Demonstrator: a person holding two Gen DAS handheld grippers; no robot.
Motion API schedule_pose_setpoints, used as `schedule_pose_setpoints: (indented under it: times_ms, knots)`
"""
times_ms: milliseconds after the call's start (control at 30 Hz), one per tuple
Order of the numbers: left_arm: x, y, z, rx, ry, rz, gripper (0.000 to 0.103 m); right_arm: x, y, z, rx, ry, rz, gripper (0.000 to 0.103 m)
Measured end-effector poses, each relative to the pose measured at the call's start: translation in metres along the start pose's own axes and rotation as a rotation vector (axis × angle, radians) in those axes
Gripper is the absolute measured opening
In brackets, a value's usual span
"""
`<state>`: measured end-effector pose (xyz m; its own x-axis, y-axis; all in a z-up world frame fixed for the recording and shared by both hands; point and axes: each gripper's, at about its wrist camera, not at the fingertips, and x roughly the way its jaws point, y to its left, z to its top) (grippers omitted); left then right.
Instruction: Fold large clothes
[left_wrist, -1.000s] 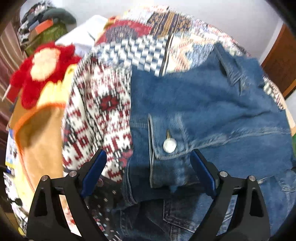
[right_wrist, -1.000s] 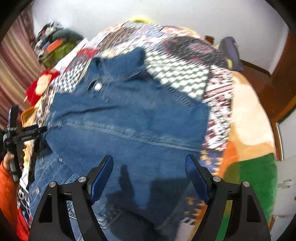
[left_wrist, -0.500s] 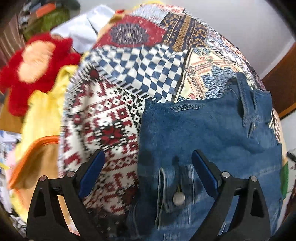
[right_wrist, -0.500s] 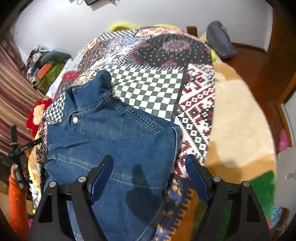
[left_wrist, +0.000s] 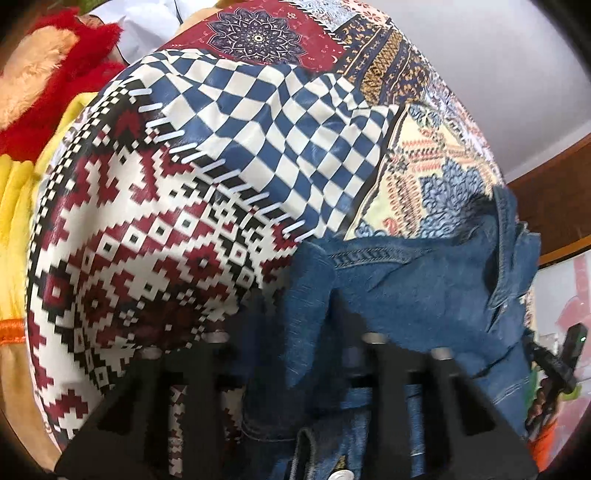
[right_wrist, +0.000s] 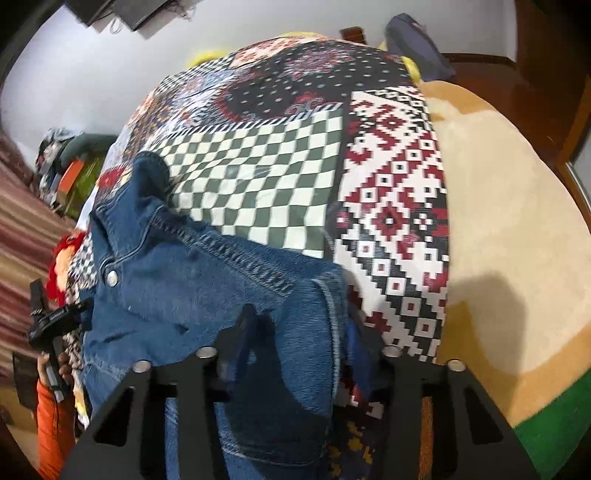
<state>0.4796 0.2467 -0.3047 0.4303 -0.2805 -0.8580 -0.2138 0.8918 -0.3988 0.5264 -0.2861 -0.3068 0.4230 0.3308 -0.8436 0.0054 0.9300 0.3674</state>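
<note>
A blue denim jacket (left_wrist: 417, 295) lies on a patchwork quilt (left_wrist: 192, 206) on a bed. My left gripper (left_wrist: 295, 325) is shut on the jacket's left corner, and cloth bunches up between the fingers. The jacket also shows in the right wrist view (right_wrist: 207, 280), its collar toward the far left. My right gripper (right_wrist: 299, 332) is shut on the jacket's right corner; denim drapes over the fingers. The right gripper shows at the right edge of the left wrist view (left_wrist: 561, 354). The left one shows at the left edge of the right wrist view (right_wrist: 48, 321).
A red and tan plush toy (left_wrist: 48, 77) lies left of the quilt beside a yellow blanket (left_wrist: 14, 206). A tan and green blanket (right_wrist: 517, 236) covers the bed's right side. Piled clothes (right_wrist: 70, 162) sit far left; a grey bag (right_wrist: 417, 44) lies at the bed's far end.
Both grippers dropped onto the jacket's near corners and closed on the denim. They were open above the jacket before. The cloth now bunches in each pair of fingers.
</note>
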Motion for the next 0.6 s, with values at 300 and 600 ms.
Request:
schedule_pose_setpoints:
  times_ms: [300,600]
  knots:
    - [-0.017,-0.041,0.014,0.146,-0.070,0.143,0.010,-0.017,0.024,0.028,-0.122,-0.039,-0.038,0.011]
    - [-0.068,-0.054,0.040,0.186,-0.231,0.181,0.010,-0.028,0.082,0.090,-0.302,-0.154,-0.116,0.009]
